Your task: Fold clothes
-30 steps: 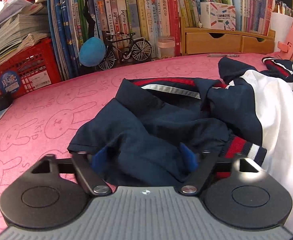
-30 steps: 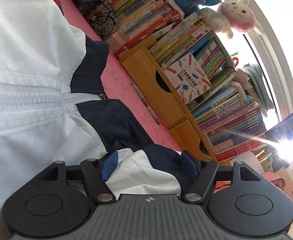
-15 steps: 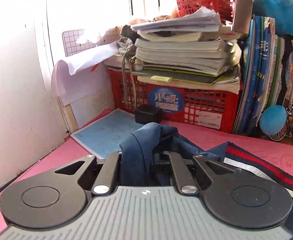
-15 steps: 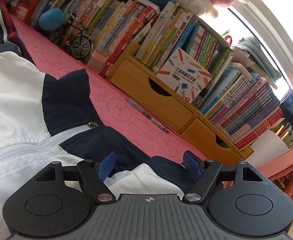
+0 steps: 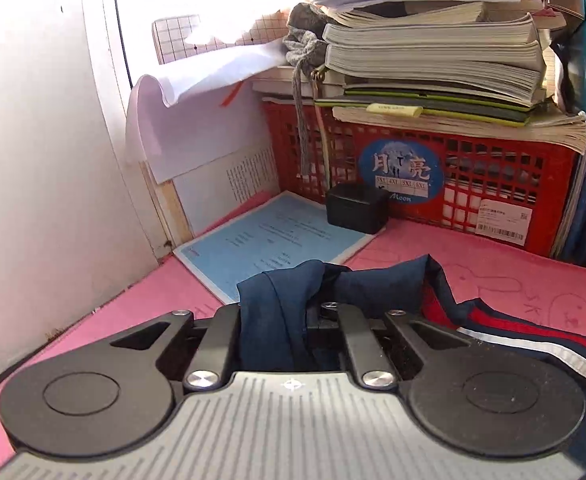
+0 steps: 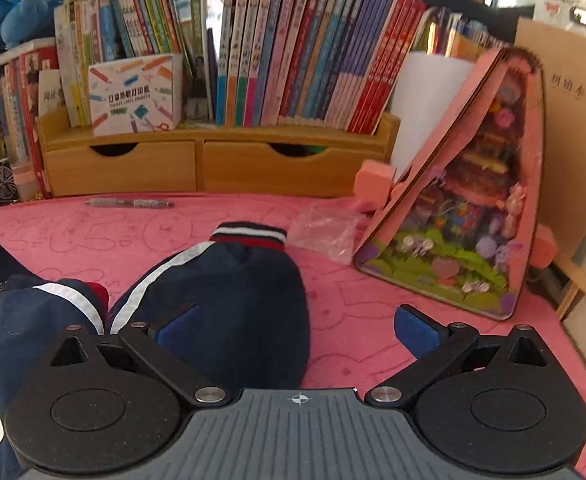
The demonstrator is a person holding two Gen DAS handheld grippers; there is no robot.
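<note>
- Navy fabric of the jacket (image 5: 273, 320) is seen bunched between the fingers of the left gripper (image 5: 289, 316), whose jaws are closing and pressed tight on that fold.
- From the fold, the jacket's red, white and navy striped band (image 5: 533, 344) is trailed to the right over the pink mat (image 5: 513, 280).
- Beyond the left gripper, a blue printed sheet (image 5: 269, 240), a small black box (image 5: 357, 208) and a red crate (image 5: 473, 176) loaded with stacked books (image 5: 433, 52) are shown.
- In the right wrist view, the right gripper (image 6: 293, 330) is held with its jaws opening and spread wide; nothing is gripped.
- A navy sleeve (image 6: 233, 296) with a striped cuff (image 6: 249, 234) is laid flat on the pink mat, its near end lying by the left blue pad (image 6: 177, 328), while the right pad is kept over bare mat.
- Further back, a pen (image 6: 129, 203), a crumpled clear bag (image 6: 325, 232), a pink toy box (image 6: 465, 208) and a wooden drawer shelf (image 6: 213, 164) filled with books are visible.
</note>
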